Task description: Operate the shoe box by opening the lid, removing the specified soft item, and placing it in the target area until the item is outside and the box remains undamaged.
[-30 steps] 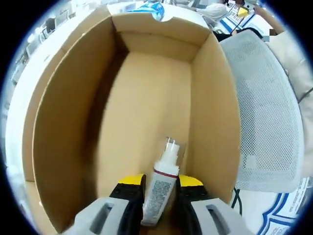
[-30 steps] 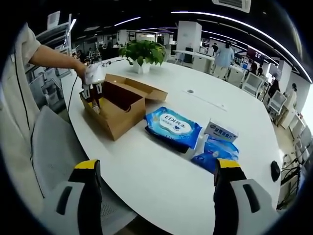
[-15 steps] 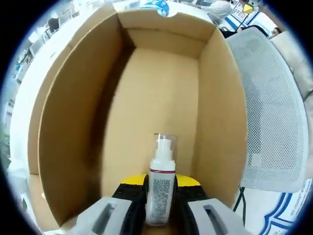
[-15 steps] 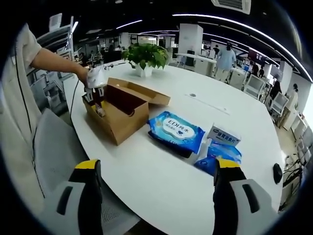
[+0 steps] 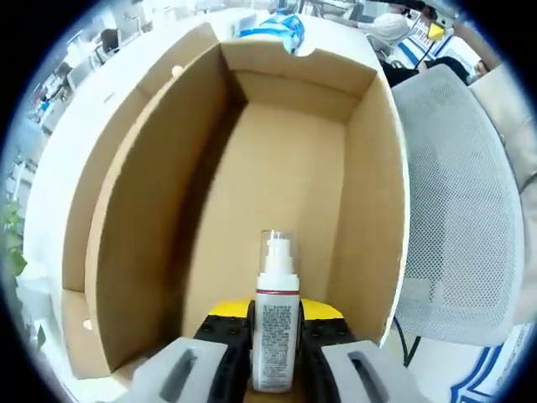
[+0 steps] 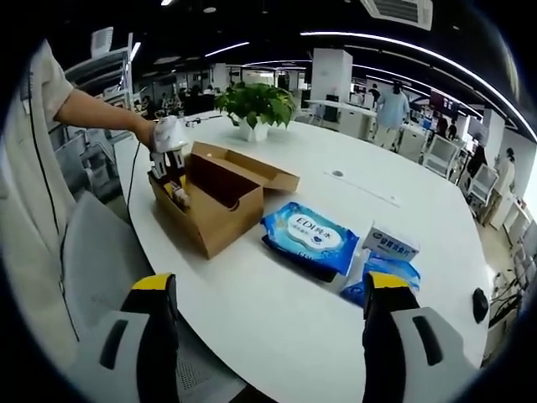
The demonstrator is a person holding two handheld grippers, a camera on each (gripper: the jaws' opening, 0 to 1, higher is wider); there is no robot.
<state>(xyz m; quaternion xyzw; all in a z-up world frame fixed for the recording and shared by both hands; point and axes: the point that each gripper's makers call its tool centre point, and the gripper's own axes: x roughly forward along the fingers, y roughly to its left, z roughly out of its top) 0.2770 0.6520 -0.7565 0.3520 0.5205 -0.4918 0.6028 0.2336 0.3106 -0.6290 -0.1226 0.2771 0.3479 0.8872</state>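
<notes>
Left gripper view: left gripper (image 5: 274, 336) is clenched on a white spray bottle (image 5: 275, 332), yellow-tipped jaws pressed against both its sides. Bottle stands upright between them, clear cap at 12 o'clock, red band below the pump, printed label facing the camera. It is inside the open cardboard shoe box (image 5: 151, 218), at the near end, closer to the 3 o'clock wall than to the 9 o'clock one. Box floor beyond the bottle is bare cardboard. White mesh chair (image 5: 457, 201) lies just outside the box at 3 o'clock. White table (image 5: 75, 126) shows at 9 to 10 o'clock.

Right gripper view: right gripper (image 6: 267, 336) is released, jaws wide apart, grasping nothing, hovering over the near table edge. Shoe box at 10 o'clock of centre, lid folded back flat; a person's hand (image 6: 149, 133) holds the left gripper over its far-left end. Blue wipes pack (image 6: 315, 237) lies just beside the box at its 4 o'clock side. Small white carton (image 6: 391, 244) and another blue pack (image 6: 382, 277) sit near it at 3 o'clock. Potted plant (image 6: 254, 102) stands behind the box at 12 o'clock.
</notes>
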